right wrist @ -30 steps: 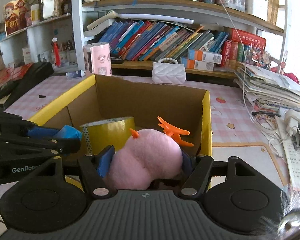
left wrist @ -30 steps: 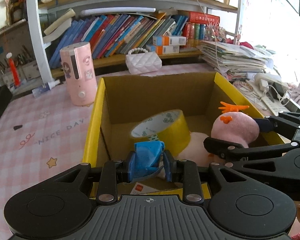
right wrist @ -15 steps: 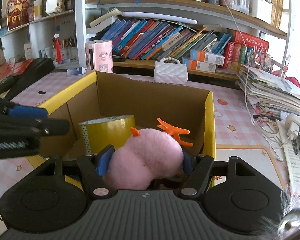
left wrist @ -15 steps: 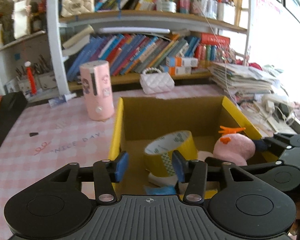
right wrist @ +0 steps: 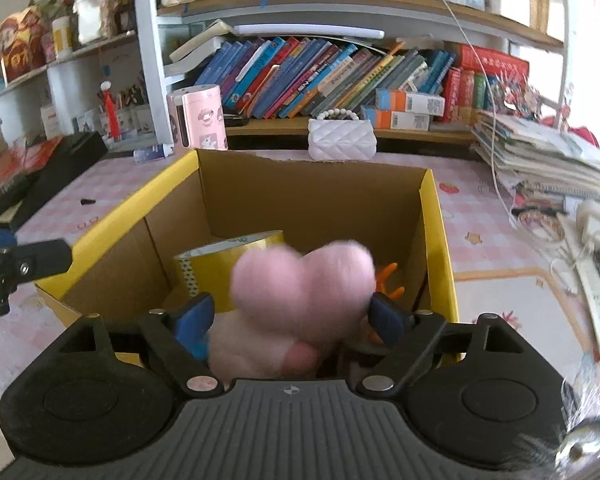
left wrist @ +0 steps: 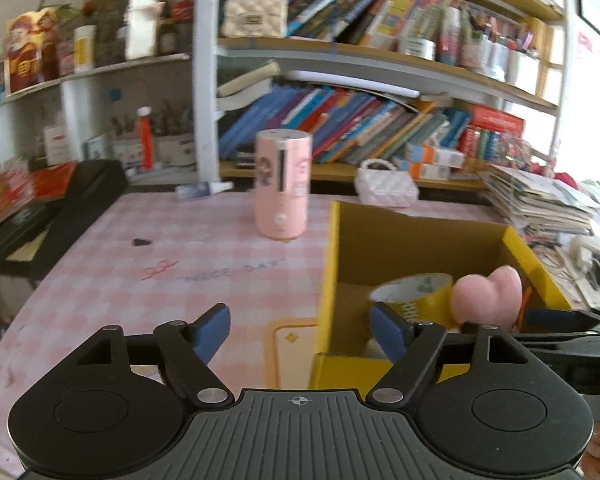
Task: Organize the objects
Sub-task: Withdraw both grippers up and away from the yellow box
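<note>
Since the earlier frames the left tool (left wrist: 300, 330) has let go of a small blue thing and swung away to the left of the yellow cardboard box (left wrist: 325, 280); its jaws have just been opening and now stand spread with nothing between them, one blue pad over the pink checked table (left wrist: 188, 264), the other over the box's near corner. The blue thing does not show in the left view now. The right tool (right wrist: 290, 316) has kept its place above the box, and its jaws have just been opening too: they stand spread, and the pink plush toy (right wrist: 300, 280) they were pinching sits blurred between the pads, likely dropping free. I cannot tell whether a pad still brushes it.

Both tools seem parted to release over the open box, so the things fall inside and not on the table. The box already holds a roll of yellow tape (right wrist: 228, 256) standing against its left wall, and the toy with its orange feet (right wrist: 388, 276) is next to it, towards the right wall. A pink cylinder (left wrist: 282, 184) and a white quilted purse (left wrist: 386, 188) stand on the table beyond the box, not yet put away.
</note>
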`<state>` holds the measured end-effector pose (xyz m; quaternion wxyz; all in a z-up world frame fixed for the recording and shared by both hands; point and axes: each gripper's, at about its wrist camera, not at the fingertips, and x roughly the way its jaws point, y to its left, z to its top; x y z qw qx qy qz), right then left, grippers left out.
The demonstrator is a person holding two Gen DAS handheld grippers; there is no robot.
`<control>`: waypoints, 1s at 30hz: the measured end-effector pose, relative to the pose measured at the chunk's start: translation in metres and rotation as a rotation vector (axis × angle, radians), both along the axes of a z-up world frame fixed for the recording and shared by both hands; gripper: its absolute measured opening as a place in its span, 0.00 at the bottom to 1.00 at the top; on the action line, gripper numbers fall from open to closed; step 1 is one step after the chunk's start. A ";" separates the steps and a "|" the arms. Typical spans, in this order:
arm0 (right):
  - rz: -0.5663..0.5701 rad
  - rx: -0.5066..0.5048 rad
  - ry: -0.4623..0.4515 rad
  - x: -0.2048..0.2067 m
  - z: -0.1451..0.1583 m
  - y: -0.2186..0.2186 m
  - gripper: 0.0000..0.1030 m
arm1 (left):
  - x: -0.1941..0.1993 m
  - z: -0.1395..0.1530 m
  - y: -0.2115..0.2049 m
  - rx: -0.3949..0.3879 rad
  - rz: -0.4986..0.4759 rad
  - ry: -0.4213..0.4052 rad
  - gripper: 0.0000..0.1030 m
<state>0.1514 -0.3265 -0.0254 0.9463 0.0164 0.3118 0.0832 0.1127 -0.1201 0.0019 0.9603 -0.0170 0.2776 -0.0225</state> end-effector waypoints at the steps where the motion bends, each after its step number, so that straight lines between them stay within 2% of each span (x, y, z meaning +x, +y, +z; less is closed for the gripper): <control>1: -0.008 0.009 -0.002 -0.003 0.002 0.001 0.81 | -0.002 0.000 0.004 0.007 0.015 0.001 0.80; 9: -0.063 0.014 -0.048 -0.031 0.018 0.022 0.84 | -0.024 0.000 0.034 -0.004 0.062 0.017 0.82; 11: -0.072 0.011 -0.061 -0.039 0.023 0.030 0.85 | -0.031 0.003 0.041 0.001 0.064 0.008 0.87; 19: -0.112 0.009 -0.021 -0.062 0.032 0.067 0.89 | -0.060 0.004 0.070 0.004 0.089 0.016 0.92; 20: -0.129 0.008 -0.018 -0.066 0.033 0.072 0.92 | -0.063 0.004 0.074 0.003 0.096 0.020 0.93; 23: -0.168 -0.013 -0.023 -0.077 0.034 0.089 0.95 | -0.073 0.002 0.084 0.003 0.114 0.027 0.94; 30: -0.177 -0.058 -0.046 -0.117 0.030 0.119 1.00 | -0.093 -0.007 0.099 0.027 0.111 0.074 0.96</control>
